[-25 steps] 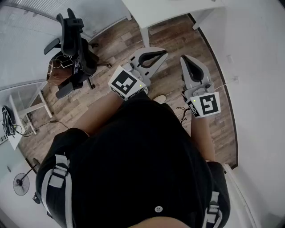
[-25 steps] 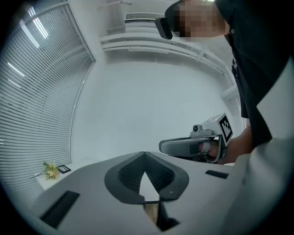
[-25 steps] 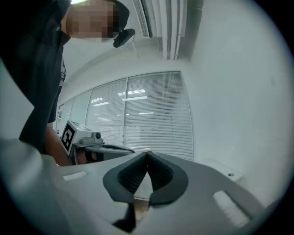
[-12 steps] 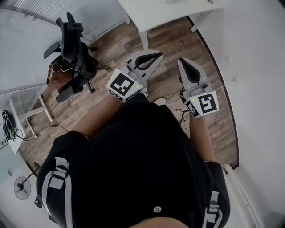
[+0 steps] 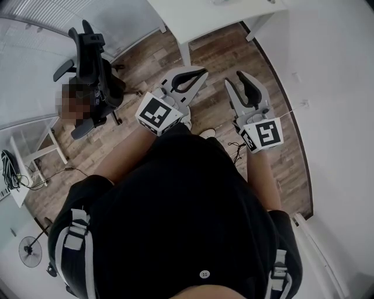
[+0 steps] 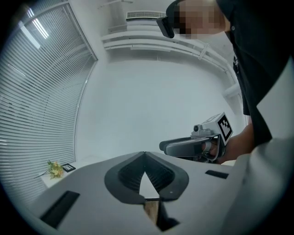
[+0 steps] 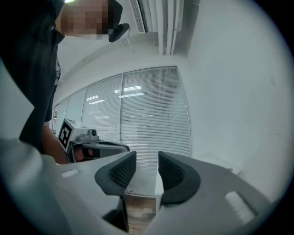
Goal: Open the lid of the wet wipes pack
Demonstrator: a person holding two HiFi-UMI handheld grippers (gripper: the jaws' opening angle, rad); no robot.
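Since 1 second ago the right tongs [image 5: 235,80] have gone from pressed together to spread; their jaws are opening with nothing between them. The left tongs [image 5: 203,72] are pressed together at the tips, pinching nothing. Both point level above the wooden floor [image 5: 222,52], side by side and apart, short of the white counter [image 5: 193,17]. The wet wipes pack shows in no view.

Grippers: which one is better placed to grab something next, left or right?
Probably the right gripper: its jaws are opening, with nothing between them. The left gripper is shut and empty. Both hang over the wood floor, short of the white table; nothing to grip is in view.
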